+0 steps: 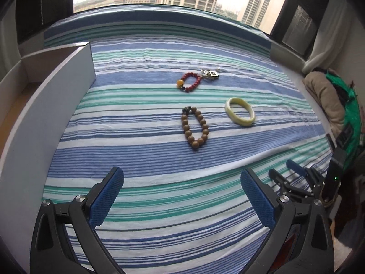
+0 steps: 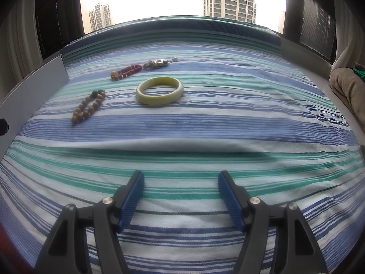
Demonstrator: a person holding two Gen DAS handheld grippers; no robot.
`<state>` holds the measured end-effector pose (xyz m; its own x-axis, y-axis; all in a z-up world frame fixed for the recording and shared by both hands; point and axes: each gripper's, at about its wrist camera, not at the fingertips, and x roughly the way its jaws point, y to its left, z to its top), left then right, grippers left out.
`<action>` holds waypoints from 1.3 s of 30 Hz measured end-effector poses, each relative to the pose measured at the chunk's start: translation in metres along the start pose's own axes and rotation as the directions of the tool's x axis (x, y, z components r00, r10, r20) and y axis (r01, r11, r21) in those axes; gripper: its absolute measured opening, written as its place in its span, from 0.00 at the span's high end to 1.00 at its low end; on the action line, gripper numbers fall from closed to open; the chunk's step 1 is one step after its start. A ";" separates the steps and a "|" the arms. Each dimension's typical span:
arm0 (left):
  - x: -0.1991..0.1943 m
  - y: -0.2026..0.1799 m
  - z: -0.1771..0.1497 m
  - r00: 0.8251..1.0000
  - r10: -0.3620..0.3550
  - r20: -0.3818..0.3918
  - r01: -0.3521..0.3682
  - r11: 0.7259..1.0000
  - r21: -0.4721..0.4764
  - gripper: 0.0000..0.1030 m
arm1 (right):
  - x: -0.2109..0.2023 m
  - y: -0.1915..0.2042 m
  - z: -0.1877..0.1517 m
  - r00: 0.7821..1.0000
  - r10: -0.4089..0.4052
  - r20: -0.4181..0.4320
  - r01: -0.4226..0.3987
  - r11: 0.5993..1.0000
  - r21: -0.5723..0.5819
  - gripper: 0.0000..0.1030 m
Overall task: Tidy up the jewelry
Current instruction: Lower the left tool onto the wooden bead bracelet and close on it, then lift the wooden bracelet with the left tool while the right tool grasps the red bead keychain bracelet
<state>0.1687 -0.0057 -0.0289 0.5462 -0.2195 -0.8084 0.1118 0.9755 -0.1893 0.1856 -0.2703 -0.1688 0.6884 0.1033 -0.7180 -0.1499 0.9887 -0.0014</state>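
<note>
A grey box (image 1: 52, 86) stands along the left edge of the striped cloth (image 1: 159, 182). Mid-cloth lie a wooden bead bracelet (image 1: 195, 128) and, nearer the far edge, a red bead bracelet (image 1: 189, 81) touching a metal pendant chain (image 1: 211, 74); right of these, a pale jade bangle (image 1: 240, 111). Near the front edge, the left tool (image 1: 180, 189) and right tool (image 2: 181, 182) both gape, released, with nothing between their pads.
</note>
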 end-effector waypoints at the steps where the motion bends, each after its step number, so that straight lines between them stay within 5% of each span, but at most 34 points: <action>1: 0.008 -0.004 0.011 1.000 0.011 -0.014 -0.011 1.000 0.002 0.01 | 0.000 0.000 0.000 1.000 0.001 0.000 -0.001 1.000 0.000 0.32; 4: 0.046 -0.004 0.042 0.998 0.034 -0.052 -0.035 0.999 -0.017 0.03 | 0.000 -0.001 0.000 1.000 0.006 0.001 -0.006 1.000 0.002 0.32; 7: 0.090 -0.005 0.061 0.991 0.091 -0.096 -0.090 0.996 0.019 0.21 | -0.001 -0.001 0.000 1.000 0.003 0.001 -0.003 1.000 0.000 0.32; 13: 0.143 -0.010 0.067 0.984 0.109 -0.141 -0.092 0.989 0.118 0.34 | -0.001 -0.001 0.001 1.000 0.010 0.003 -0.010 1.000 0.004 0.32; 15: 0.150 -0.018 0.064 0.985 0.121 -0.124 -0.098 0.980 0.175 0.47 | -0.001 -0.001 0.000 1.000 0.011 0.003 -0.011 1.000 0.005 0.32; 16: 0.150 -0.023 0.062 0.988 0.119 -0.101 -0.096 0.973 0.208 0.61 | -0.001 -0.001 0.000 1.000 0.010 0.003 -0.010 1.000 0.004 0.32; 17: 0.150 -0.027 0.061 0.992 0.084 -0.096 -0.061 0.973 0.222 0.89 | -0.001 -0.001 0.000 1.000 0.010 0.003 -0.010 1.000 0.004 0.32; 23: 0.121 -0.003 0.060 0.996 -0.042 -0.075 0.042 0.999 0.009 0.89 | 0.000 0.001 0.001 1.000 0.011 -0.001 -0.011 1.000 -0.001 0.31; 30: 0.039 0.034 0.049 0.986 -0.166 0.034 0.169 0.977 -0.131 0.89 | -0.003 -0.019 0.014 0.988 0.142 -0.067 -0.134 0.985 0.111 0.31; 35: 0.002 0.053 0.045 0.983 -0.160 0.089 0.174 0.968 -0.181 0.89 | -0.010 -0.022 0.084 0.961 0.266 -0.074 -0.258 0.961 0.100 0.34; 38: -0.007 0.060 0.040 0.982 -0.158 0.101 0.176 0.963 -0.204 0.89 | 0.012 -0.015 0.144 0.956 0.279 -0.095 -0.276 0.960 0.050 0.58; 39: -0.012 0.064 0.038 0.982 -0.157 0.105 0.176 0.962 -0.209 0.89 | 0.028 -0.013 0.163 0.951 0.287 -0.118 -0.282 0.958 0.055 0.58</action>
<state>0.2013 0.0594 -0.0102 0.6063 -0.3670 -0.7055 0.0300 0.8971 -0.4408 0.3224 -0.2624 -0.0753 0.5280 0.3690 -0.7649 -0.2990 0.9238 0.2393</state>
